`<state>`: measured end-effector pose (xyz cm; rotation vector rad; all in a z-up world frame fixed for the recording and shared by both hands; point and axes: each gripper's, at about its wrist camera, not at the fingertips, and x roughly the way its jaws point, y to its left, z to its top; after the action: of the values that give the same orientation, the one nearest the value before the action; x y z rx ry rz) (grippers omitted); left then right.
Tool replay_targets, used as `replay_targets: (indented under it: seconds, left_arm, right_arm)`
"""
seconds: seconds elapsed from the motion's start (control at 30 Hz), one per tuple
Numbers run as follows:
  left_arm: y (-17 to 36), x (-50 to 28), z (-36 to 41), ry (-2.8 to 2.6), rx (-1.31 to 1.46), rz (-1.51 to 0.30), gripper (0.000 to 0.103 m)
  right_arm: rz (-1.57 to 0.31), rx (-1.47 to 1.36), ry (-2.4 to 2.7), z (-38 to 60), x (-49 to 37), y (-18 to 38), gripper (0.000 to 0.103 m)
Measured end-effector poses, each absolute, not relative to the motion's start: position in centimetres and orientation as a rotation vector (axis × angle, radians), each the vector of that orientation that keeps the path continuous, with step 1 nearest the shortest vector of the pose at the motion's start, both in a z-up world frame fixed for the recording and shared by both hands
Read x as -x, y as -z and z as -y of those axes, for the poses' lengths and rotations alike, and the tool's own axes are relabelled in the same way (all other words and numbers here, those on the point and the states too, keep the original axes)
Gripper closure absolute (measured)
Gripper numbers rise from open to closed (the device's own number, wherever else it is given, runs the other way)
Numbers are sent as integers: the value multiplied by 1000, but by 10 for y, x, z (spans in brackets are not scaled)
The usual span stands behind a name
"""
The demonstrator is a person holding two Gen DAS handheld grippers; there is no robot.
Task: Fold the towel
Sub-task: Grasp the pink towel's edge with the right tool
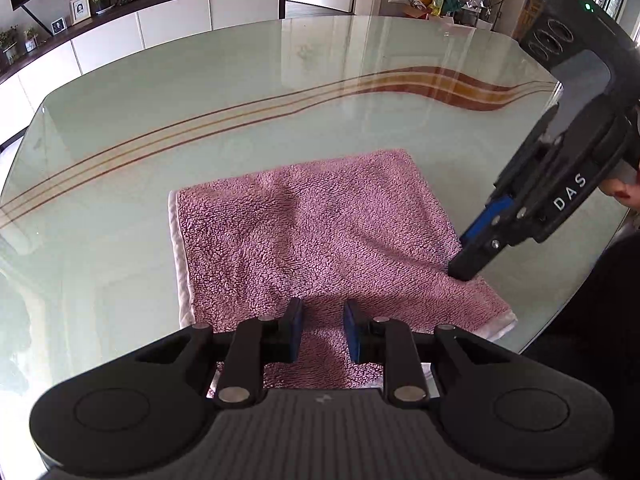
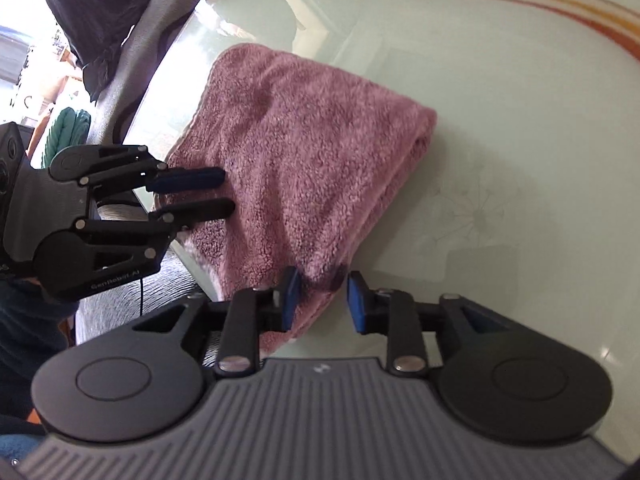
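Observation:
A mauve terry towel (image 1: 320,232) with a pale hem lies folded on the glass table (image 1: 240,80), its rounded fold (image 2: 424,132) on the far side. My left gripper (image 1: 323,320) hovers over the towel's near edge, jaws a little apart, with only flat cloth beneath. In the right wrist view the left gripper (image 2: 226,192) comes in from the left with both fingers over the towel (image 2: 304,152). My right gripper (image 2: 322,292) straddles a towel corner, its pads apart and not pressing. Seen from the left wrist, the right gripper (image 1: 464,270) has its tips at the towel's right edge.
The table top carries curved brown and orange stripes (image 1: 440,80), and its near edge (image 1: 560,328) runs close to the towel. A white sideboard (image 1: 172,24) stands far behind. Grey patterned upholstery (image 2: 132,80) lies past the table edge. A hand (image 1: 624,194) holds the right gripper.

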<state>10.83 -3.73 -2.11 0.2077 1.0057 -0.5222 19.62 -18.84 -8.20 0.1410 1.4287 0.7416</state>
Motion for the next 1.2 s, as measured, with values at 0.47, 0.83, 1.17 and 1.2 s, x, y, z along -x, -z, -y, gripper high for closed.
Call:
replay_targets:
  seconds: [0.47,0.83,1.17,1.2]
  left_arm:
    - [11,-107,41,559,-190,-977,75]
    - [19,-114,71,629,-207,-982,74]
    - [28,-116,66,641,-149,-985,69]
    - [29,-116,66,641,-146,-985,69]
  right_arm:
    - [-1344,-105,-764,190,-188,70,94]
    - [-1319,-30,-697,213,-197,43,94]
    - [-1248,87,-800,164,-190,11,94]
    - [-1245,97,-810,160,-189,10,94]
